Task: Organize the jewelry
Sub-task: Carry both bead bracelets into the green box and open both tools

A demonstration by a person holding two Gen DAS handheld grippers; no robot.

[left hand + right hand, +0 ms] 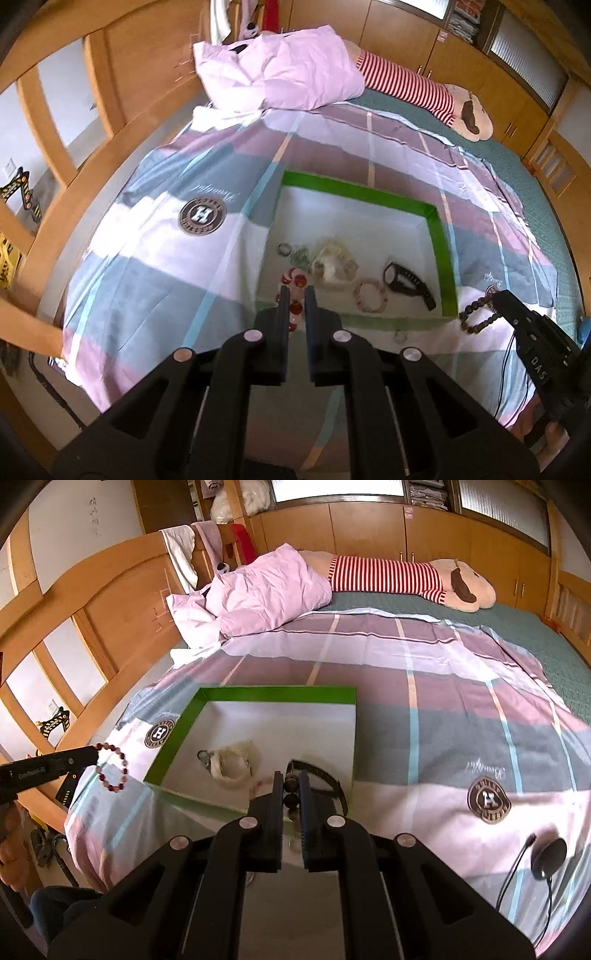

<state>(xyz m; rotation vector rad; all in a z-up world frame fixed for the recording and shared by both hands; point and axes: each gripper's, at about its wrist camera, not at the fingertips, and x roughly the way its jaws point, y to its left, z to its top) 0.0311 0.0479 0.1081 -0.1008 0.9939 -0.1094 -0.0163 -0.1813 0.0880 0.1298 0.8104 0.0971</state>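
Observation:
My left gripper point(296, 291) is shut on a red and white bead bracelet point(294, 308); in the right wrist view that bracelet point(112, 771) hangs as a loop from the left gripper point(94, 755), left of the box. My right gripper point(290, 777) is shut on a dark brown bead bracelet point(290, 786), whose string point(476, 317) dangles from the right gripper point(496, 297) beside the box's right corner. Both are held above the bed. The green box point(439, 251) point(277, 694) holds a black watch point(406, 284) point(325, 775), a pink bracelet point(371, 295), a cream piece point(332, 262) point(232, 764) and small metal items point(284, 249).
The box lies on a plaid sheet point(443, 709) over a bed. A small ring point(400, 336) sits on the sheet in front of the box. A pink pillow point(266, 587) and a striped plush toy point(388, 576) lie at the far side. A black round device with a cable point(548, 856) rests at the right.

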